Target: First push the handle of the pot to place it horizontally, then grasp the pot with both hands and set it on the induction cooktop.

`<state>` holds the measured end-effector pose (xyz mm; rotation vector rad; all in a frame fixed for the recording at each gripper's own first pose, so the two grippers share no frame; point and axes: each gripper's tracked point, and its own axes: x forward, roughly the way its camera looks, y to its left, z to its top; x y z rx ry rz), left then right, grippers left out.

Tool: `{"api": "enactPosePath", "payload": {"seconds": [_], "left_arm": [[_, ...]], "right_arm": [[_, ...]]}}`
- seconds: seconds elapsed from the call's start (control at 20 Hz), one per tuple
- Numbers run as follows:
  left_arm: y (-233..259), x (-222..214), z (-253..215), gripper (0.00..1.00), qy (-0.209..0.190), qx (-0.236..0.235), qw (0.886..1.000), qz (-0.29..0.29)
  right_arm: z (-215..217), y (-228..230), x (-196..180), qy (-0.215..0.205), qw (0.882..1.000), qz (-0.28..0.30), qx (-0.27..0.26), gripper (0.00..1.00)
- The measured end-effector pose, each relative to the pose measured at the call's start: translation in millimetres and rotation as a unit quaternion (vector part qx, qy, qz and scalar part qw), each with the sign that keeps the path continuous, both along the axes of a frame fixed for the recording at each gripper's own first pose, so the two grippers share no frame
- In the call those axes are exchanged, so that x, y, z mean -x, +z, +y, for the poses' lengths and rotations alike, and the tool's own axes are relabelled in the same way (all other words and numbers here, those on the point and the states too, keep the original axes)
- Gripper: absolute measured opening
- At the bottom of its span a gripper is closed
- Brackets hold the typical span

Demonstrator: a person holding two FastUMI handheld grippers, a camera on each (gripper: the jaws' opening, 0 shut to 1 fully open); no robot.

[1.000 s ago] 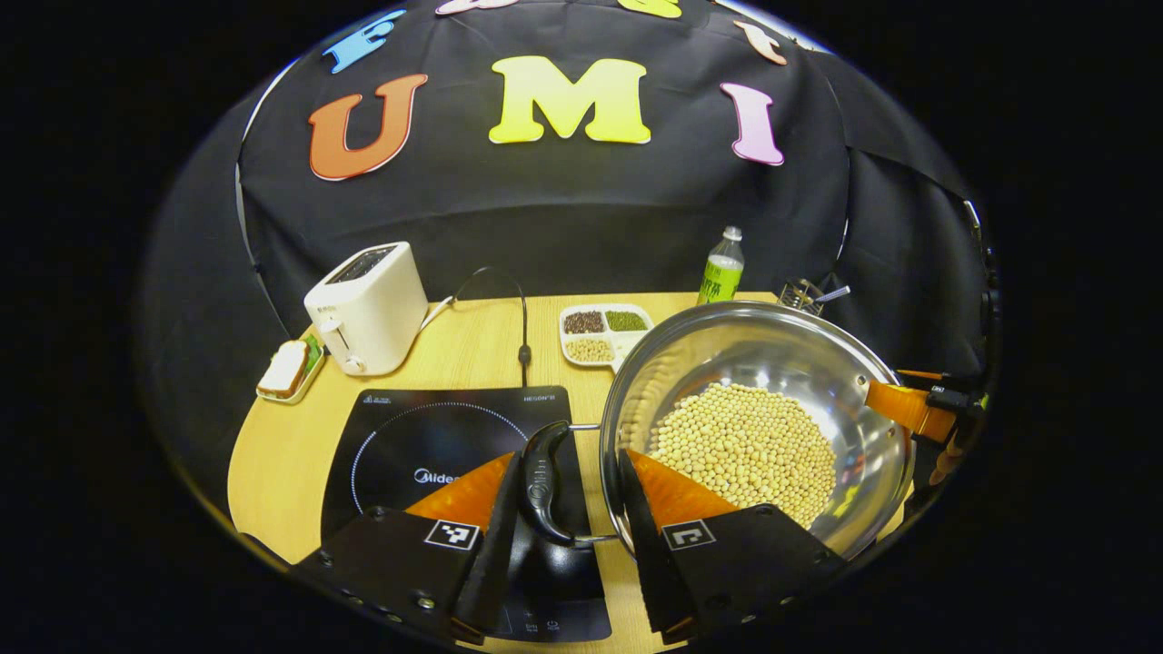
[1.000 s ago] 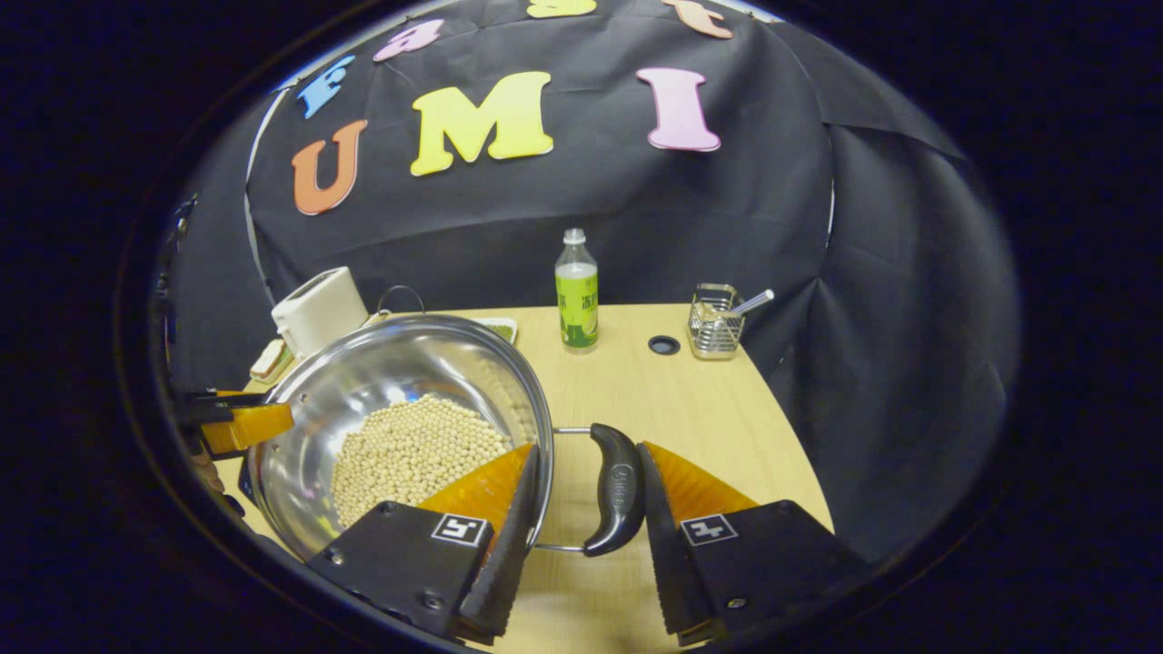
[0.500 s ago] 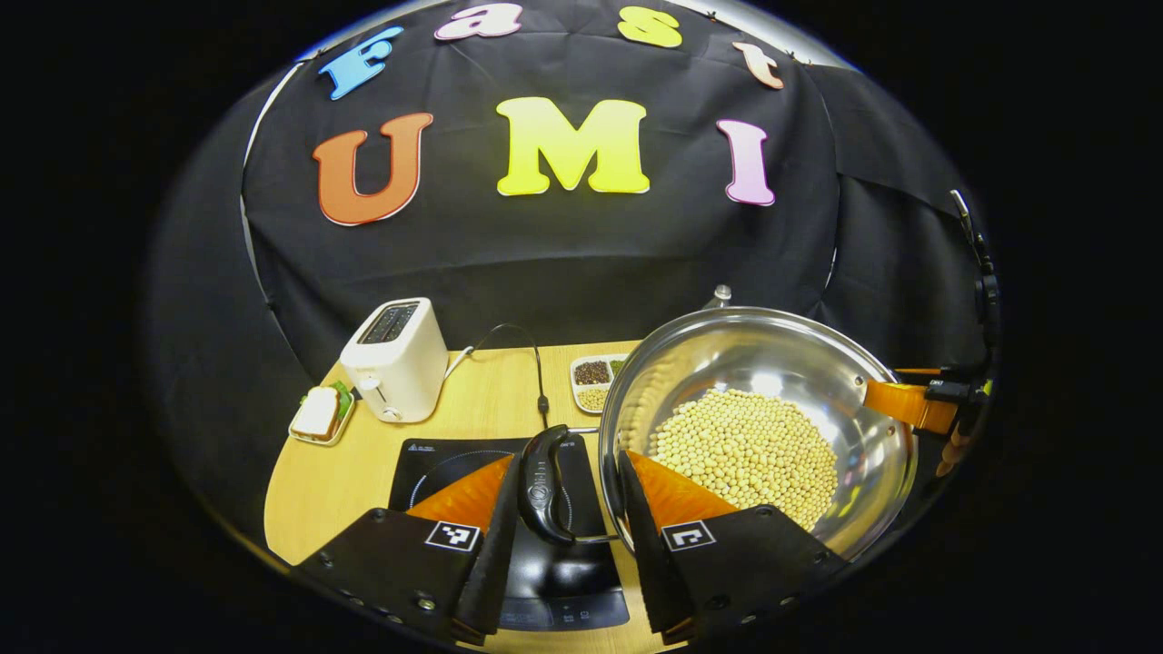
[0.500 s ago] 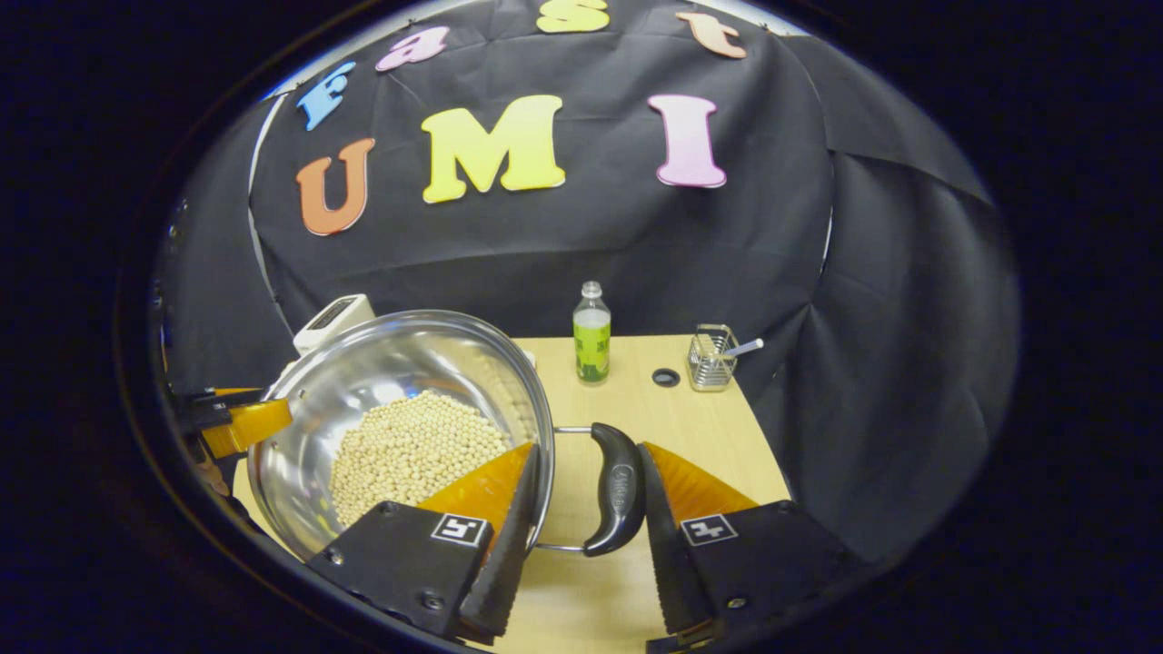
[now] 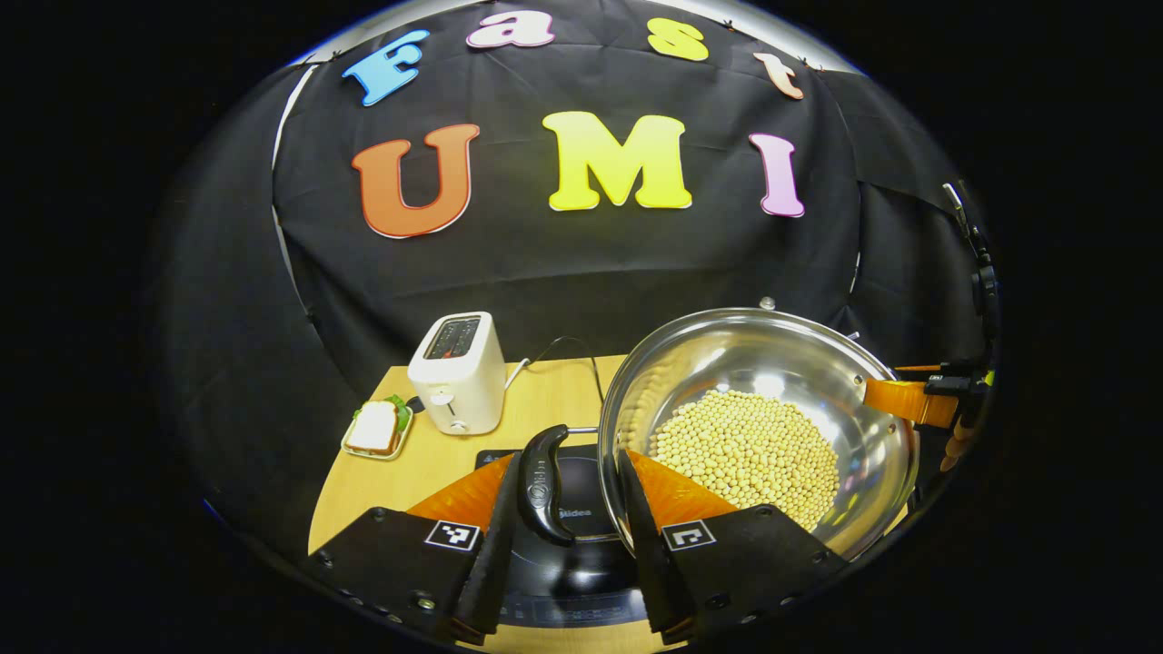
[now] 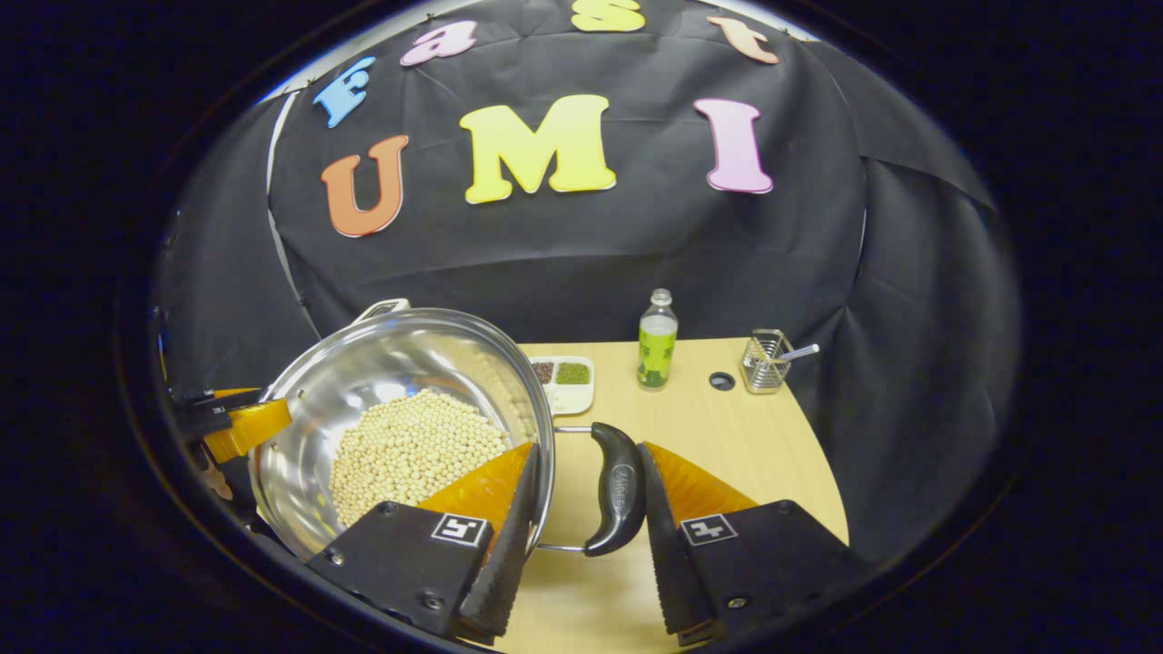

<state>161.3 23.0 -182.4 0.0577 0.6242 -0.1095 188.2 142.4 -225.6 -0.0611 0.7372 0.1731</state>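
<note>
Pot (image 5: 754, 427) of beans held above the desk (image 6: 718, 436) by both handles.
Left claw (image 5: 563, 536) and right claw (image 6: 581, 536) each straddle a pot handle, grip unclear; below lies the cooktop (image 5: 581, 563), beyond, toaster (image 5: 457, 372), bottle (image 6: 656, 341), black cloth wall.

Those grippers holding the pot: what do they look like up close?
Each gripper, left and right, has two wedge-shaped fingers with ridged, saw-toothed inner edges. Each finger sits on a flat black plate fixed with screws and carries a small square black-and-white marker.
</note>
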Motion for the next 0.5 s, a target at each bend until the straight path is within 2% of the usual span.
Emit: {"api": "enactPosePath", "payload": {"seconds": [0.5], "left_arm": [[-38.4,-1.2,92.2,0.58,0.054,0.006,0.998,0.026]], "right_arm": [[94.5,-45.1,-6.8,0.043,0.999,0.022,0.008,0.63]]}}
